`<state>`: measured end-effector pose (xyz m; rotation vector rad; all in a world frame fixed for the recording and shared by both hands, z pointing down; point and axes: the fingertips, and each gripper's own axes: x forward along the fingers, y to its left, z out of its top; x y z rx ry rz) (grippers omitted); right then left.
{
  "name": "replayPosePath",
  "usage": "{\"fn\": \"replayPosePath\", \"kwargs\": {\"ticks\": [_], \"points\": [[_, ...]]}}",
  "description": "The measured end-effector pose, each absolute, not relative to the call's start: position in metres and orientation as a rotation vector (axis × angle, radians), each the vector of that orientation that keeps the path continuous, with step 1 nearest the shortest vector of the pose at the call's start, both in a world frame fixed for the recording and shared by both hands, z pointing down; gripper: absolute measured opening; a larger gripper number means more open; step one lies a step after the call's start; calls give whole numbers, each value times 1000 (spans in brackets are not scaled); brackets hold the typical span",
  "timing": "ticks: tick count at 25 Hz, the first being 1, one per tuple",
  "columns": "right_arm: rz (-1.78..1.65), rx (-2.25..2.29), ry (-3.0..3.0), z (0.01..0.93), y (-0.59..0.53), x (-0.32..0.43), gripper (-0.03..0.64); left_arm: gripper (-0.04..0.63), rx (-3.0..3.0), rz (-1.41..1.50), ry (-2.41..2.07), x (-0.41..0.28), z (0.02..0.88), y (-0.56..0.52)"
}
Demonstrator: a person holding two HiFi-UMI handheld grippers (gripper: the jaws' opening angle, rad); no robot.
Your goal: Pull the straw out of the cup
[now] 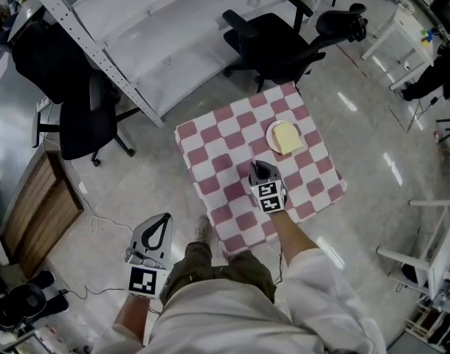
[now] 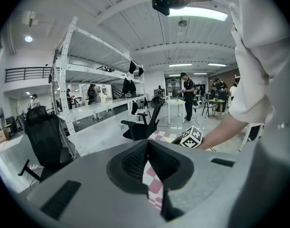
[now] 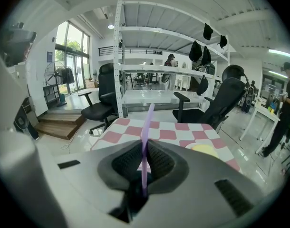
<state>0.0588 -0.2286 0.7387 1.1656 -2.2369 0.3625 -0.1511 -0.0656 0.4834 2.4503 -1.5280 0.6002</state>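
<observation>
While the person in the white long-sleeved top (image 1: 324,290) stands at the near edge of a small square table (image 1: 210,169) covered with a pink-and-white checked cloth, the right gripper (image 1: 260,168) reaches out over the middle of that cloth, tilted downward. Its two dark ribbed jaws are pressed together on a thin pale-purple plastic straw (image 3: 146,127), pinched between the pads. The straw's free end rises past the jaw tips and leans a touch to the right; its other end runs back into the dark gap behind the jaws. The straw sits in the right claw's grip, above the tablecloth.

Beyond that gripper, toward the far right part of the table, a round white plate (image 1: 271,132) carries a flat pale-yellow slab (image 1: 288,137). Plate and gripper are near each other but apart.

The left gripper (image 1: 164,219) hangs low at the person's left side, off the table and over the shiny grey floor (image 1: 136,183). Its jaws are closed tip to tip with nothing between them; through the slit behind the tips only a strip of the checked cloth shows.

From where I stand, a black office chair (image 1: 273,46) sits past the table's far corner and another black swivel chair (image 1: 81,116) to the left. A long white metal shelving rack (image 1: 158,28) stands between them, and a low wooden step (image 1: 37,205) lies at the far left.
</observation>
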Motion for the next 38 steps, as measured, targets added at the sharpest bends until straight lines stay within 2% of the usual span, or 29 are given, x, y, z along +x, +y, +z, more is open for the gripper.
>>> {"fn": "replayPosePath", "kwargs": {"ticks": [38], "points": [[163,1317,-2503,553,-193,79,32,5,2625,447,-1391,-97,473,-89]]}}
